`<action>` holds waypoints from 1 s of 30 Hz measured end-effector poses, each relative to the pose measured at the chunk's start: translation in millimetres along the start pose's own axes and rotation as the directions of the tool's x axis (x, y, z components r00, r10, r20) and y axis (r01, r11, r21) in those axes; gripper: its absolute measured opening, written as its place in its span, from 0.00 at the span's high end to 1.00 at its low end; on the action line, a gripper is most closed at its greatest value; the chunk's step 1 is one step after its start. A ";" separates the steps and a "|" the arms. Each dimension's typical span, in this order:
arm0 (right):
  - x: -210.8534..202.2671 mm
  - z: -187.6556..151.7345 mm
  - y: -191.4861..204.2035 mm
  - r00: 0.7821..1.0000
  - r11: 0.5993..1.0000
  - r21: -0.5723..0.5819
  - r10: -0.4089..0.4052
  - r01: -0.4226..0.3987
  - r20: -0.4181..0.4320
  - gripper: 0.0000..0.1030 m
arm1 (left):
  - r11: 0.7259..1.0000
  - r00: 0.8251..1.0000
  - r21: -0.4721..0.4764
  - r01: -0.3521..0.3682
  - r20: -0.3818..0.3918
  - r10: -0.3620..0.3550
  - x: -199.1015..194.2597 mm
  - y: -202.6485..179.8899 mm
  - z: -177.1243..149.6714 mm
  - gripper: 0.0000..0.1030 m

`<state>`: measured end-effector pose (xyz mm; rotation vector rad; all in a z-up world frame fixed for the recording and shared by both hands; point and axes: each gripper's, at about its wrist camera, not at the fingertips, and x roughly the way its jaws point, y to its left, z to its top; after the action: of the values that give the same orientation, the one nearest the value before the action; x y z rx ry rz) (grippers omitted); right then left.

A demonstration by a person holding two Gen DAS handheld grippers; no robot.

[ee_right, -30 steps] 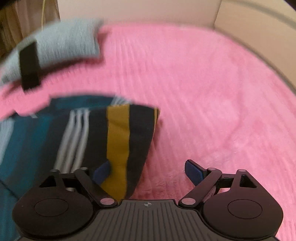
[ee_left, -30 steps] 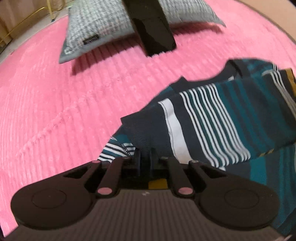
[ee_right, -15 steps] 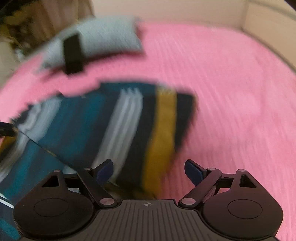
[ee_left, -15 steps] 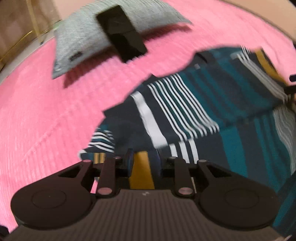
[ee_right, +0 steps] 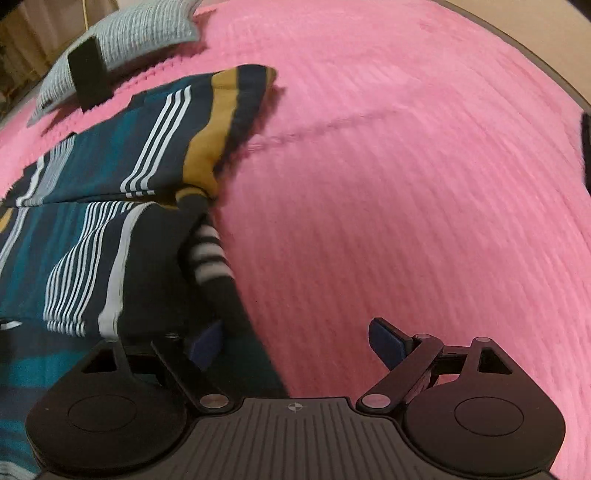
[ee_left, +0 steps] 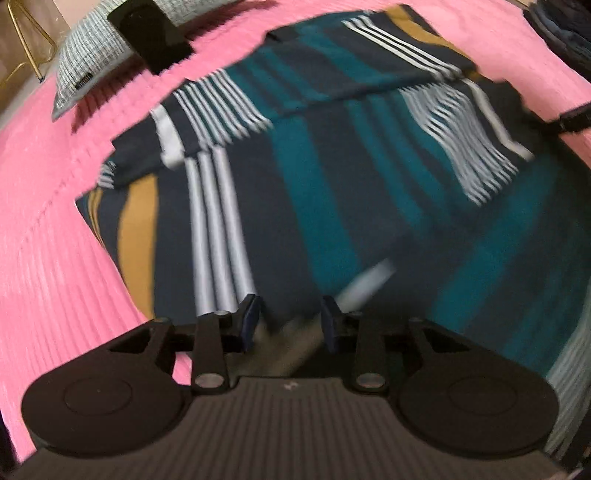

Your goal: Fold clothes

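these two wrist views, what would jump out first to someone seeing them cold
The bright pink ribbed bedspread fills both views. On it lies a striped garment in navy, teal, white and mustard, partly folded over itself. Both the left gripper and the right gripper are open at its near edge, and a grey pillow sits beyond.

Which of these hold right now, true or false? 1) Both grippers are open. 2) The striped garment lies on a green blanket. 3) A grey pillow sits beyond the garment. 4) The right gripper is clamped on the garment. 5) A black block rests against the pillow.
1) True: the left gripper and right gripper both show gaps.
2) False: the striped garment lies on a pink blanket.
3) True: the grey pillow sits beyond it.
4) False: its jaws stand wide apart, holding nothing.
5) True: the black block leans on the pillow.
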<state>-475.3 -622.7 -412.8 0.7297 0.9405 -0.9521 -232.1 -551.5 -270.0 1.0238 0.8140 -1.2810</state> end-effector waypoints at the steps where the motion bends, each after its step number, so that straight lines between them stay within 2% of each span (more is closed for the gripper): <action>1: -6.0 -4.2 -2.2 1.000 1.000 -0.010 0.009 -0.009 0.000 0.15 | 1.000 1.000 -0.019 0.008 -0.007 -0.008 -5.7 -6.5 -6.7 0.66; 5: -27.8 -26.2 -1.9 0.996 0.991 -0.100 0.083 -0.085 -0.028 0.15 | 0.996 0.999 -0.094 0.007 -0.045 -0.011 -29.9 -26.4 -36.9 0.66; 8: -40.8 -46.0 5.7 0.989 0.971 -0.196 0.127 -0.140 -0.079 0.15 | 0.990 0.998 -0.143 -0.008 -0.068 -0.001 -50.2 -38.8 -61.3 0.65; 10: -48.6 -63.0 12.8 0.983 0.949 -0.265 0.143 -0.170 -0.118 0.15 | 0.990 0.996 -0.138 -0.018 -0.091 0.005 -60.0 -47.9 -79.8 0.64; 12: -56.0 -81.1 20.1 0.977 0.921 -0.340 0.143 -0.191 -0.159 0.15 | 0.996 0.994 -0.087 -0.019 -0.108 0.010 -70.3 -60.0 -99.6 0.62; 15: -65.6 -108.9 25.7 0.972 0.905 -0.383 0.113 -0.186 -0.205 0.15 | 1.000 0.994 0.029 0.000 -0.105 0.003 -84.5 -75.9 -130.0 0.59; 18: -75.1 -129.4 34.2 0.975 0.899 -0.407 0.080 -0.159 -0.205 0.15 | 0.994 0.994 0.091 0.064 -0.099 -0.055 -92.3 -84.0 -160.2 0.54; 20: -81.4 -142.6 39.7 0.978 0.893 -0.427 0.057 -0.139 -0.199 0.15 | 0.987 0.991 0.126 0.099 -0.102 -0.086 -95.5 -88.7 -180.3 0.54; 26: -92.4 -163.6 55.9 0.981 0.876 -0.467 0.033 -0.121 -0.192 0.15 | 0.950 0.992 0.285 0.127 -0.061 -0.114 -108.7 -116.4 -228.7 0.54; 30: -94.1 -170.0 60.2 0.979 0.852 -0.501 0.060 -0.151 -0.193 0.15 | 0.914 0.997 0.398 0.078 -0.016 -0.078 -109.2 -142.2 -244.3 0.42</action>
<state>-502.0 -422.1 -392.4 0.4004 1.2299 -0.5032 -372.4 -283.0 -278.2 1.3240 0.6081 -1.5549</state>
